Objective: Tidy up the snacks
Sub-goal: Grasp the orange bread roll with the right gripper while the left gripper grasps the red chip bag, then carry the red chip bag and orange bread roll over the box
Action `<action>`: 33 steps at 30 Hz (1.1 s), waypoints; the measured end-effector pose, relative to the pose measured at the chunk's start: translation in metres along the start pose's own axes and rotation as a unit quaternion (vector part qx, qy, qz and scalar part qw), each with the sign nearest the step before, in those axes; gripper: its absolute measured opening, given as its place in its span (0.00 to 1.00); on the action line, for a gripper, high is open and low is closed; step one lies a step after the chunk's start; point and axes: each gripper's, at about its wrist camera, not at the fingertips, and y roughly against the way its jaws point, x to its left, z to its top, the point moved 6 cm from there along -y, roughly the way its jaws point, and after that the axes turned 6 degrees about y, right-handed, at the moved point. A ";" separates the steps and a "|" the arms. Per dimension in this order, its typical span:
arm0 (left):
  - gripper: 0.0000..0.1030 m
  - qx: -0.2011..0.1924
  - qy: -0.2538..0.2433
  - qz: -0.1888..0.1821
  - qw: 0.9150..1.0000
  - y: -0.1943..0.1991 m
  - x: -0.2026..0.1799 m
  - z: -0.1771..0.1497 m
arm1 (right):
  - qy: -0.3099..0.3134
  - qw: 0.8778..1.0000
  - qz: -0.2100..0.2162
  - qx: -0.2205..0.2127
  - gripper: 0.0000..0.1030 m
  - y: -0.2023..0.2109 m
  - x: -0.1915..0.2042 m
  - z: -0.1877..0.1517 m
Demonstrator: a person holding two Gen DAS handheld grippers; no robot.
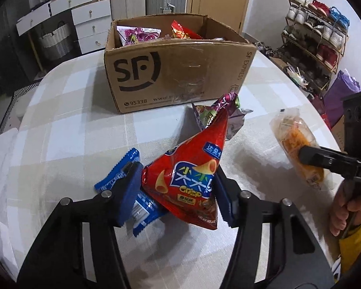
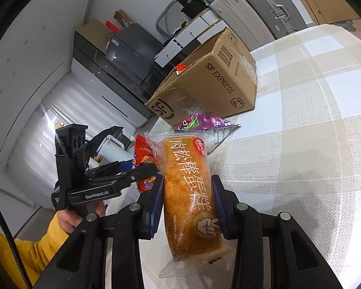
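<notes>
The left claw [image 1: 178,190] grips a red crisp bag [image 1: 190,175], and the right claw [image 2: 187,204] grips a wrapped floss cake [image 2: 190,192], both lifted off the table [image 1: 72,125], likely bound for the open cardboard box [image 1: 175,72] at the far side, which already holds snacks.

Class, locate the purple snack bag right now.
The purple bag lies on the table just before the box, behind the red crisp bag.
</notes>
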 end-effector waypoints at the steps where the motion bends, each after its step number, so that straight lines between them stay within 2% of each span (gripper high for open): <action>1: 0.53 -0.003 0.003 0.000 1.000 0.003 0.001 0.000 | 0.001 1.000 0.001 -0.001 0.37 0.001 0.001 0.000; 9: 0.53 -0.041 0.037 -0.025 0.998 0.054 0.009 0.000 | -0.010 1.000 0.006 -0.018 0.37 0.010 0.005 0.006; 12: 0.53 -0.065 0.051 -0.035 0.996 0.081 0.014 0.003 | -0.001 1.000 -0.003 -0.020 0.37 0.020 0.019 0.015; 19: 0.53 -0.118 0.043 -0.053 0.991 0.154 0.007 0.018 | 0.081 0.995 -0.002 -0.053 0.37 0.067 0.102 0.068; 22: 0.53 -0.138 0.043 -0.041 0.989 0.189 0.004 0.028 | 0.118 0.991 -0.003 -0.063 0.37 0.082 0.143 0.091; 27: 0.53 -0.170 0.064 -0.055 0.982 0.239 0.002 0.044 | 0.159 0.985 -0.002 -0.062 0.37 0.091 0.198 0.117; 33: 0.54 -0.208 0.072 -0.073 0.973 0.295 -0.002 0.049 | 0.192 0.980 -0.017 -0.048 0.37 0.087 0.240 0.148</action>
